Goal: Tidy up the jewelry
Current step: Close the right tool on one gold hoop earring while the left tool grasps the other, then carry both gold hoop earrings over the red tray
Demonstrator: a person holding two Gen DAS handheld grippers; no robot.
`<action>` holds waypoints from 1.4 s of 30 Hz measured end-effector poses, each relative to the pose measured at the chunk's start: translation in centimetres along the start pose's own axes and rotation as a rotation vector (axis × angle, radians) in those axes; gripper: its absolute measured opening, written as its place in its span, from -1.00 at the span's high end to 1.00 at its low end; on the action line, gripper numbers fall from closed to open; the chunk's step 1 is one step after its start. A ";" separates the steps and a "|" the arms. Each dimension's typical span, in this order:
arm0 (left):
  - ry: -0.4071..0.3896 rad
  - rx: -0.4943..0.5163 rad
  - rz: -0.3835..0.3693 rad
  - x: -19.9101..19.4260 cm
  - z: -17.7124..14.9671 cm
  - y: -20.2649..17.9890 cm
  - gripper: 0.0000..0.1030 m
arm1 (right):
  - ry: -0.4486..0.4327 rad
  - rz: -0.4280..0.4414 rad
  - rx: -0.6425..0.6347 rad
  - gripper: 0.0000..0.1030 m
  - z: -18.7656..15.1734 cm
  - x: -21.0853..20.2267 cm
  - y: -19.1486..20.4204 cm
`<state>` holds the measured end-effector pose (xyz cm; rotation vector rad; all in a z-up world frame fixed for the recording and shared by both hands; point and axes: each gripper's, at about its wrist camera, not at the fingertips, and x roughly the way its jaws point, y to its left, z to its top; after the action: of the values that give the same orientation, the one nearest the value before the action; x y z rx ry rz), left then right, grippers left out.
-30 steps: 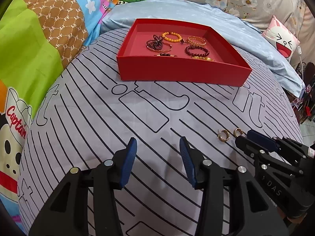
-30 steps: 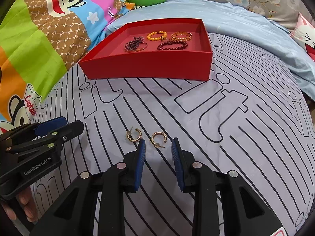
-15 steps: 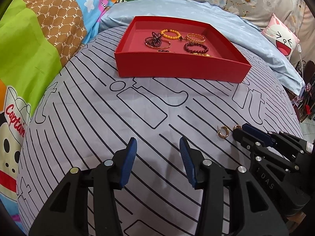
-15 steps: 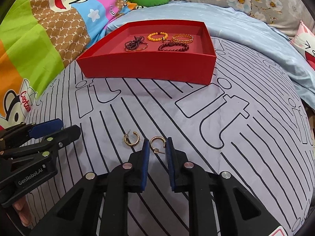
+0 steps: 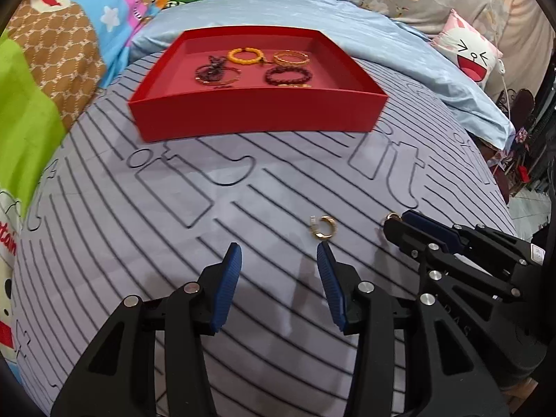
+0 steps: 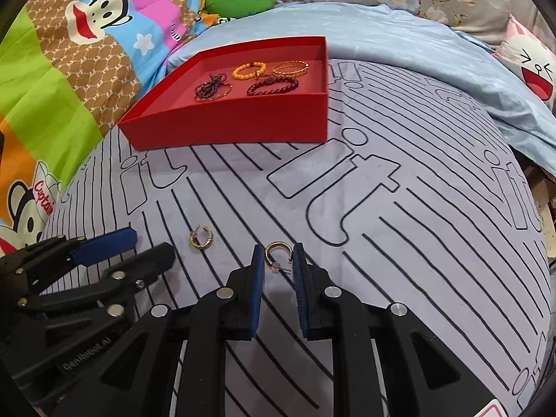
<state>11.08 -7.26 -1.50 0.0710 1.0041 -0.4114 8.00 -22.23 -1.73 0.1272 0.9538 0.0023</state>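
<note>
Earrings first: the smooth gold hoop (image 6: 278,253) sits right between the pads of the right tongs (image 6: 277,253), narrowed to about the hoop's width, and as far as I can tell they're pinching it, though I can't be sure it's off the cloth yet. The left tongs (image 5: 279,257) are roughly half open with nothing in them, parked just short of the twisted gold hoop (image 5: 324,227), which lies on the striped sheet (image 5: 173,229) just past the right-hand pad.

If I were doing this bit, I'd make sure the pads have the ring of the hoop and not just the little post, since that thin wire could slip or swing. Lift straight up before travelling, so it doesn't drag on the fabric. The bed is soft, so pressing down probably just sinks the piece in.

Room-wise it's pretty easy: lots of bare sheet between the earrings and the red tray (image 6: 229,128) further back. The tray's front wall is the only edge to clear, so go over it. Inside, the bracelets (image 6: 272,85) sit in the middle and back, with free floor to the left. The two tongs are close together, so mind a bump.
</note>
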 end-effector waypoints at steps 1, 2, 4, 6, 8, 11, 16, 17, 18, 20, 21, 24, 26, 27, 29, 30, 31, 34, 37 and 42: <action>-0.002 0.009 -0.004 0.2 0.2 -0.5 0.17 | -0.001 -0.001 0.005 0.69 0.0 -0.1 -0.2; -0.004 0.016 -0.006 0.4 0.2 -0.8 0.17 | -0.002 -0.003 0.009 0.69 0.0 -0.2 -0.4; -0.009 0.025 -0.007 0.7 0.5 -1.4 0.17 | -0.004 -0.005 0.017 0.69 0.0 -0.3 -0.7; -0.006 0.023 -0.009 1.2 0.7 -1.5 0.18 | -0.005 -0.006 0.025 0.69 0.1 -0.4 -1.0; 0.003 0.013 -0.016 1.5 0.8 -1.5 0.21 | -0.006 -0.002 0.033 0.69 0.0 -0.4 -1.2; 0.006 -0.002 -0.021 1.8 0.8 -1.4 0.21 | -0.007 -0.001 0.038 0.69 0.1 -0.4 -1.3; -0.004 0.018 -0.004 2.0 0.9 -1.7 0.32 | -0.007 0.001 0.040 0.69 0.1 -0.4 -1.3; -0.004 0.022 -0.007 2.0 1.0 -1.9 0.38 | -0.007 0.001 0.039 0.69 0.1 -0.4 -1.3; -0.005 0.028 -0.006 2.1 1.0 -2.0 0.39 | -0.006 0.001 0.039 0.69 0.1 -0.4 -1.3; -0.007 0.041 0.001 2.1 1.0 -2.3 0.48 | -0.004 0.002 0.040 0.69 0.0 -0.4 -1.3; -0.008 0.050 0.004 2.1 0.9 -2.5 0.50 | -0.004 0.002 0.040 0.69 0.0 -0.4 -1.3; -0.007 0.064 0.005 2.1 0.9 -2.8 0.65 | -0.004 0.004 0.041 0.69 0.0 -0.4 -1.2; -0.002 0.057 -0.004 2.1 1.0 -2.7 0.66 | -0.005 0.005 0.040 0.69 0.0 -0.4 -1.0; -0.001 0.055 -0.007 2.0 1.0 -2.6 0.66 | -0.005 0.006 0.039 0.69 -0.1 -0.4 -0.9; 0.006 0.048 -0.011 1.9 1.0 -2.4 0.66 | -0.006 0.011 0.037 0.69 -0.2 -0.6 -0.7; 0.011 0.039 -0.015 1.8 1.0 -2.2 0.66 | -0.008 0.012 0.036 0.69 -0.2 -0.7 -0.6; 0.016 0.033 -0.017 1.7 1.0 -2.2 0.66 | -0.011 0.014 0.033 0.69 -0.2 -0.9 -0.5; 0.017 0.017 -0.021 1.1 1.1 -1.6 0.66 | -0.020 0.022 0.030 0.69 0.2 -1.3 -0.2; 0.005 0.002 -0.024 0.1 1.7 -1.1 0.66 | -0.036 0.046 0.036 0.69 1.0 -2.0 0.0; -0.036 -0.021 -0.024 -1.8 3.6 0.0 0.66 | -0.084 0.057 0.015 0.69 3.2 -3.4 0.6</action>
<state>13.14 -7.56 1.99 0.0324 0.9742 -0.4224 8.69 -22.15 2.93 0.1668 0.8661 0.0422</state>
